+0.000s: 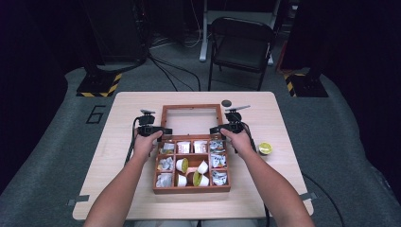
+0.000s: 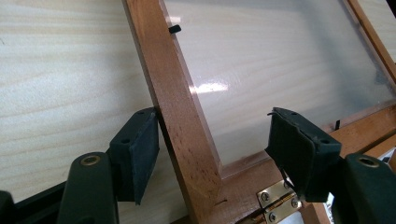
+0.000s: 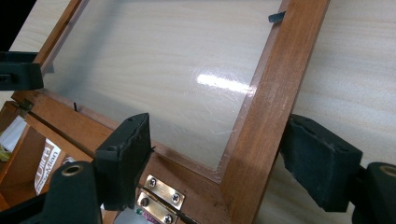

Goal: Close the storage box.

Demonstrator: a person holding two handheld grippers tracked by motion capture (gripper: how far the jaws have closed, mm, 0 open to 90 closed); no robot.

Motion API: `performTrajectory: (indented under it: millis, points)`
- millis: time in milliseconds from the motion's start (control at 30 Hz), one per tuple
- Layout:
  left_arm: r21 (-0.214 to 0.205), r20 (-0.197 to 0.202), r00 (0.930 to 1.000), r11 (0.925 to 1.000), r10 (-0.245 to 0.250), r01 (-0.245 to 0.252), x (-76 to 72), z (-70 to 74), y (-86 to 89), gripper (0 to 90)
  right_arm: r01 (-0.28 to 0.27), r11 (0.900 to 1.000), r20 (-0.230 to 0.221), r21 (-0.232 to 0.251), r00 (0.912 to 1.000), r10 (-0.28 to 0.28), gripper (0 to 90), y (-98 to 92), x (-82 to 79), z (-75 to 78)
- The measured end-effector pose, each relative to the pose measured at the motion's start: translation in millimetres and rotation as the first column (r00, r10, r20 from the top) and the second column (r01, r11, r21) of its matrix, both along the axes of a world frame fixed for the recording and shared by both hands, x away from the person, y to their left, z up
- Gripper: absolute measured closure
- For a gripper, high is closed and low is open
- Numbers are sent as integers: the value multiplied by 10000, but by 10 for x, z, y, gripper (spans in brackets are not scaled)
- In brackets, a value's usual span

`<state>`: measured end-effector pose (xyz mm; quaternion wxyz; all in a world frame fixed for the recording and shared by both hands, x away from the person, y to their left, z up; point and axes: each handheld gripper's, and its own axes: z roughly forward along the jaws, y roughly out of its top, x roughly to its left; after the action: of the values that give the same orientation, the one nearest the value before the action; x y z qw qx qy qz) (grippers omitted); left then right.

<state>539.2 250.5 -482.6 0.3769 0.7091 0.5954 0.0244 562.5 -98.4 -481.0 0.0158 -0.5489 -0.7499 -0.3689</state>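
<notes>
An open wooden box (image 1: pixel 191 189) with several compartments of small cups and packets sits mid-table. Its glass-paned lid (image 1: pixel 191 107) lies tipped back behind it. My left gripper (image 1: pixel 163 131) is at the lid's left hinge corner and my right gripper (image 1: pixel 215 130) at the right one. In the left gripper view my left gripper (image 2: pixel 217 140) straddles the lid's side rail (image 2: pixel 173 107): one pad touches the rail's outer face, the other hangs apart over the glass (image 2: pixel 280 60). My right gripper (image 3: pixel 219 149) straddles the opposite rail (image 3: pixel 271 102) the same way, its inner pad clear of the wood.
A yellow-green cup (image 1: pixel 265 148) stands on the table right of the box. A small black disc (image 1: pixel 226 103) lies behind the lid's right corner. Brass hinges (image 3: pixel 161 193) join lid and box. A folding chair (image 1: pixel 241 42) stands beyond the table.
</notes>
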Motion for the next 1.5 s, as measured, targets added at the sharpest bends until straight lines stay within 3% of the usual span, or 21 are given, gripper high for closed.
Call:
performTrajectory:
  millis: [500,1100,1267,1400,1500]
  points:
    - [-188,843,9964,9998,-59,75,-62,158,22,339,-168,9998,695,61,9974,164,247,-10,-51,159]
    - [-275,1513,9881,9991,-282,328,-199,330,49,351,-467,9989,1461,35,9882,457,256,-31,-194,347]
    - [-214,1841,9823,9990,-354,400,-241,350,56,356,-492,9987,1580,-97,9862,501,256,-20,-236,380]
    - [-308,2321,9722,9987,-319,401,-290,397,67,360,-520,9986,1887,-105,9806,531,275,-32,-289,403]
    - [-273,2421,9695,9986,-384,464,-331,421,59,362,-592,9982,2031,-85,9773,597,289,-48,-339,415]
